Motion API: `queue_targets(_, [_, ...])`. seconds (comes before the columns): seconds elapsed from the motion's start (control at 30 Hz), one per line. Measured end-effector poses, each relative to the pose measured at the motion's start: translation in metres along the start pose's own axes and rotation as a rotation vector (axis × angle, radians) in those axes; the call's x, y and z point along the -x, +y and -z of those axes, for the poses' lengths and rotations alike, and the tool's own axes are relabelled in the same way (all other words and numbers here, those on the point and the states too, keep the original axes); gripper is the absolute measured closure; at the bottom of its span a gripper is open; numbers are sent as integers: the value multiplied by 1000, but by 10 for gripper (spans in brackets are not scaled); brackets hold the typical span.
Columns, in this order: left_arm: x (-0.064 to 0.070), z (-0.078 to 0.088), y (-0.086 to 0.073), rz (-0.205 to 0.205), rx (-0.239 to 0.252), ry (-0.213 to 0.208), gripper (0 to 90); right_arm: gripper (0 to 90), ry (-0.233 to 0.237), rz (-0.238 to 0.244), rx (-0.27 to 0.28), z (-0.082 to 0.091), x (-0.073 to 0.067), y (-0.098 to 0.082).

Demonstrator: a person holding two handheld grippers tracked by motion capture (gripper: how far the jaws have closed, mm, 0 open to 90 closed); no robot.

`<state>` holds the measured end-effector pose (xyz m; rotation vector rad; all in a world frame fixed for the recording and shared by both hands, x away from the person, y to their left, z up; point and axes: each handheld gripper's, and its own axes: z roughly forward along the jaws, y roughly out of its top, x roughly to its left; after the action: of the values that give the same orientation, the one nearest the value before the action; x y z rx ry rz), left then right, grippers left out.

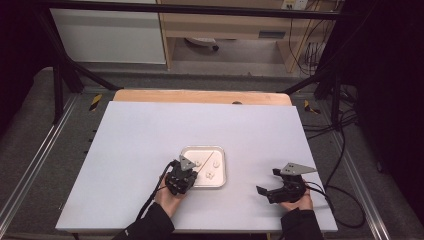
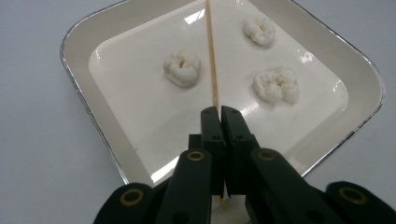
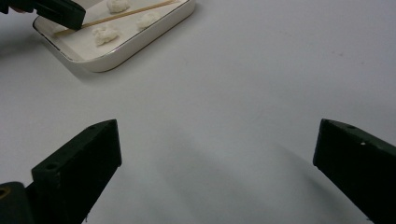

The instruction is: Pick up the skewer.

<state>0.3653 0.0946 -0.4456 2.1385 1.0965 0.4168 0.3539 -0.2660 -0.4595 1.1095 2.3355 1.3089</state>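
1. Nearest my side of the table, I have the right gripper [image 1: 270, 190] resting low over bare tabletop with its jaws wide apart and nothing between them, well apart from the tray
2. Just left of it, my left gripper [image 2: 219, 112] has its jaws pressed together on the near end of a thin wooden skewer [image 2: 211, 51], which runs away from the jaws across the tray and over its far rim
3. Beyond the jaw tips sits the white tray [image 2: 79, 70] with a silvery rim, near the middle of the table [image 1: 150, 140]; three small white lumps [image 2: 182, 68] that look like marshmallows lie in it, one on one side of the skewer and two on the other, none of them on the stick
4. I judge the step in hand to be the skewer picked up and not yet put through any lump; the next move calls for turning its point toward one lump, and probably bringing the free gripper over to steady that lump so it does not slide
5. No brand, label or writing can be read on the tray, the skewer or the table
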Motion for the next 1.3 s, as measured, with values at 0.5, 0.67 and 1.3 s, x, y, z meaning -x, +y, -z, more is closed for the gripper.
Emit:
queue_targets(0.5, [-7,17,-1,11,80,-39,889,19,1,3,3,0,0,0])
queue_targets(0.67, [-9,23,0,5,99,-67,889,20,-3,14,5,1,0,1])
queue_targets(1.3, [-2,40,6,-54,133,-131,890,24,-1,60,4,-1,-8,7])
